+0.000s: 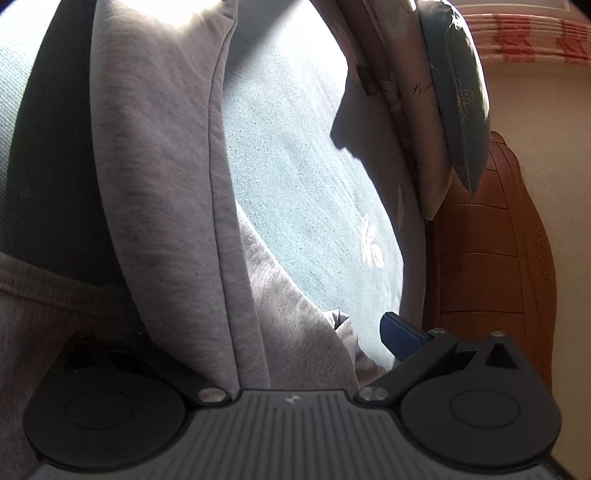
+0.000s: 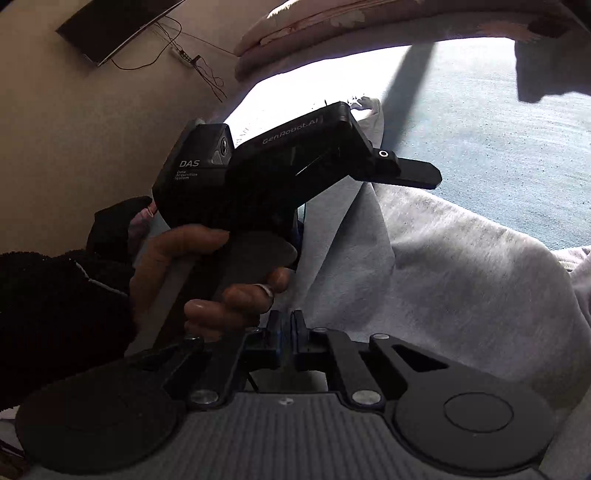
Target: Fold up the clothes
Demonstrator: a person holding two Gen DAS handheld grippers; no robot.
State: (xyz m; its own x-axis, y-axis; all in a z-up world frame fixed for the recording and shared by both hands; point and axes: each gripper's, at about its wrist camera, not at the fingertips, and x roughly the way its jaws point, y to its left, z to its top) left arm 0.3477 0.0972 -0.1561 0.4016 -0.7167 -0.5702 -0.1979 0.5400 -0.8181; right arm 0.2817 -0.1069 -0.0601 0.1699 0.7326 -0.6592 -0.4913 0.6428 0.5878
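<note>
Right wrist view: right gripper [image 2: 284,334] is pressed together on the grey garment [image 2: 443,266], lying on the teal bed [image 2: 498,147]; left gripper [image 2: 417,171] state unclear. Beige wall [image 2: 74,122].

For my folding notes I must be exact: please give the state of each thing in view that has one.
Left gripper: open, garment draped over it.
Right gripper: shut; whether it pinches the garment is unclear.
Garment: rumpled, partly on the bed.
Pillows: piled at the headboard.
TV: screen dark.
</note>
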